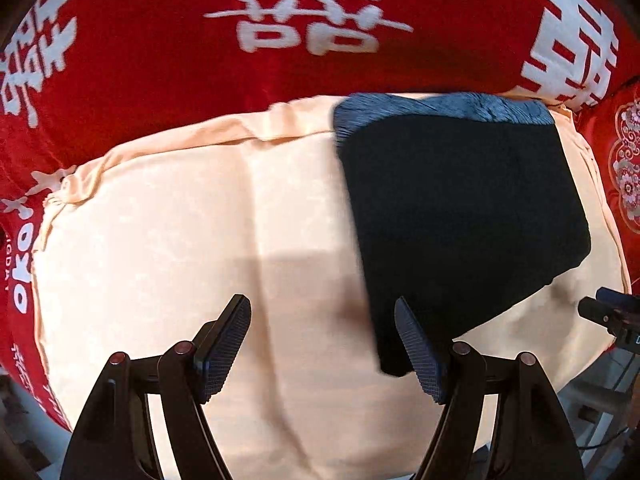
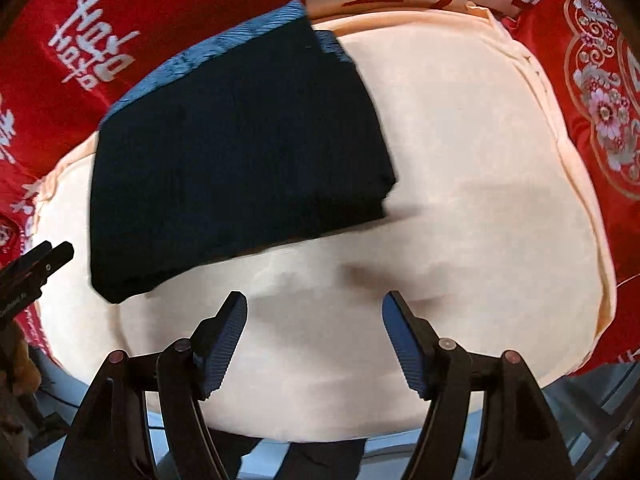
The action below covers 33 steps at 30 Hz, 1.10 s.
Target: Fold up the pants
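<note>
**Nearly done: pants folded into a compact stack**

Seemingly the folding is finished: the dark pants (image 1: 460, 216) lie as a squared bundle on the cream cushion (image 1: 180, 240), waistband at the far edge. Left tongs (image 1: 322, 344) and right tongs (image 2: 314, 340) both gape, holding nothing. Around the cushion spreads a red bedspread (image 1: 160, 60) with white characters.
</note>
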{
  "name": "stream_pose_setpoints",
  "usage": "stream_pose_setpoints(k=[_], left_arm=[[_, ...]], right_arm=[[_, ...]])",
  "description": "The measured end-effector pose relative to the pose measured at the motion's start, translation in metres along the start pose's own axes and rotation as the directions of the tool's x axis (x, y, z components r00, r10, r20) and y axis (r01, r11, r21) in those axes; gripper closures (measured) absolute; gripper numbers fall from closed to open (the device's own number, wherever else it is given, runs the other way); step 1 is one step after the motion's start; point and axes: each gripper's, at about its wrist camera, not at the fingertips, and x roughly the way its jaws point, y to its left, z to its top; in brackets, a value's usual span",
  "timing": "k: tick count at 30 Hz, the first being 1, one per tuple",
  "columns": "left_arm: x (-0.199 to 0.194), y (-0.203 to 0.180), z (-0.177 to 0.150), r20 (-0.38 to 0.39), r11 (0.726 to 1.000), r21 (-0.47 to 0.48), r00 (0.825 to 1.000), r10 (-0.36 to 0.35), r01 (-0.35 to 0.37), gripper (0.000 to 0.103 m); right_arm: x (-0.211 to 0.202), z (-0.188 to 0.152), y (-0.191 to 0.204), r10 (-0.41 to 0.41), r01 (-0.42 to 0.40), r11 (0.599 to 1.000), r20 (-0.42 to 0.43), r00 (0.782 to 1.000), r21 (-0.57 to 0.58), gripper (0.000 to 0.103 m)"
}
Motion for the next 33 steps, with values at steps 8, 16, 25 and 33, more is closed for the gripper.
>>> stream_pose_setpoints(k=[8, 16, 25, 33], left_arm=[[-0.008, 0.040, 0.009, 0.030, 0.999, -0.022, 0.999, 0.034, -0.033, 0.028], [0.006, 0.025, 0.041, 0.028, 0.995, -0.096, 1.000, 0.013, -0.010, 0.028], [0.051, 0.003, 0.093, 0.015, 0.979, -0.201, 1.000, 0.028, -0.024, 0.028], [0.072, 0.008, 0.086, -0.010, 0.972, -0.226, 0.998, 0.067, -0.068, 0.011]], right_arm=[[-0.018, -0.012, 0.011, 0.009, -0.008, 1.000, 0.066, 0.998, -0.012, 0.029], [-0.029, 0.021, 0.008, -0.018, 0.023, 0.999, 0.141, 0.990, -0.036, 0.029], [0.003, 0.096, 0.004, 0.046, -0.035, 0.994, 0.112, 0.993, -0.101, 0.034], [0.031, 0.088, -0.007, 0.125, -0.115, 0.983, 0.060, 0.990, -0.140, 0.034]])
